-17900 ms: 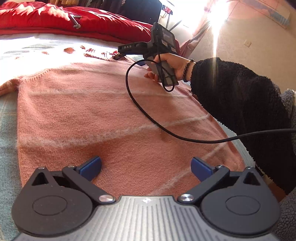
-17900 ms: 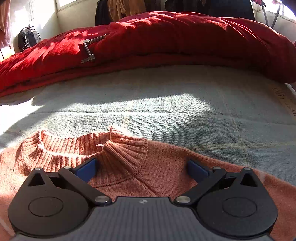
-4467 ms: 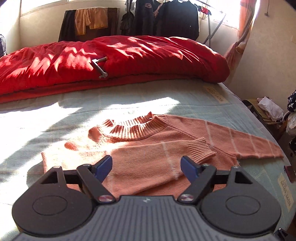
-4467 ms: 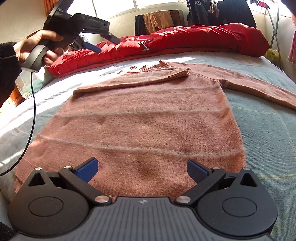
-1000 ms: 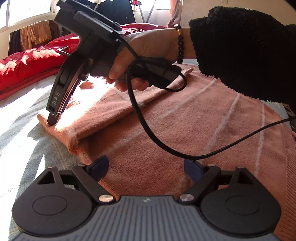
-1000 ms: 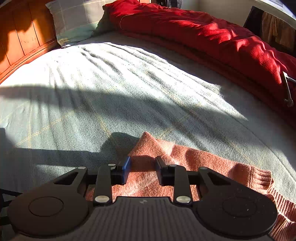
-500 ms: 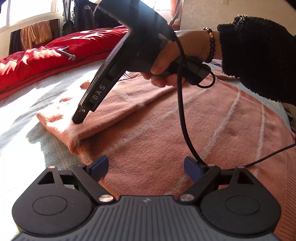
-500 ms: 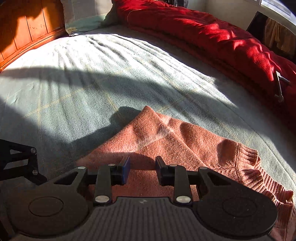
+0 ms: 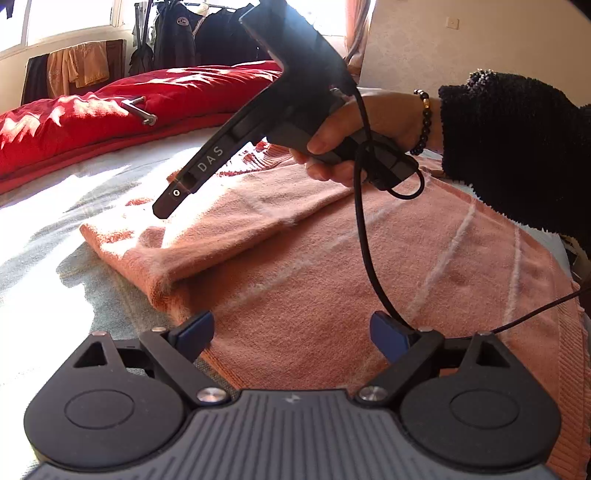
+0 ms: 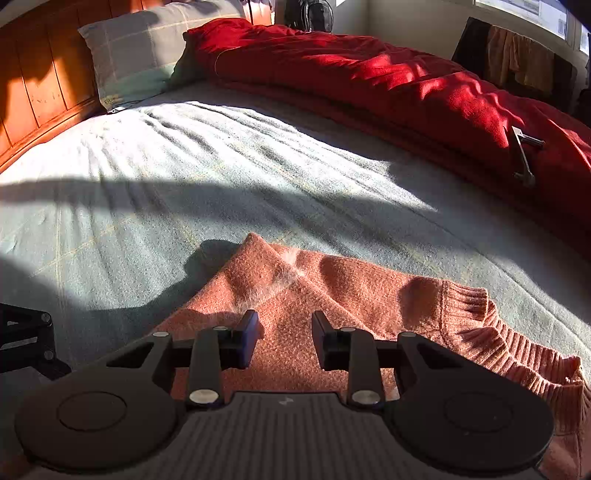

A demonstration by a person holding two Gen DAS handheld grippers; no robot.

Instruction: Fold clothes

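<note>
Salmon-pink knit sweater (image 9: 332, 280) flat on bed, pale stripes, sleeve folded across body.

Home bedroom: a bed with a pale green checked sheet (image 10: 221, 177), a matching pillow (image 10: 129, 55) against a wooden headboard (image 10: 33, 85), and a red duvet (image 10: 369, 74) bunched along the far side. Clothes hang on a rack (image 9: 177, 40) by a sunlit window (image 9: 66, 18), more garments draped over a rail (image 9: 81, 68). Plain cream wall with a switch (image 9: 452, 23), curtain (image 9: 354, 40) at the window edge.
</note>
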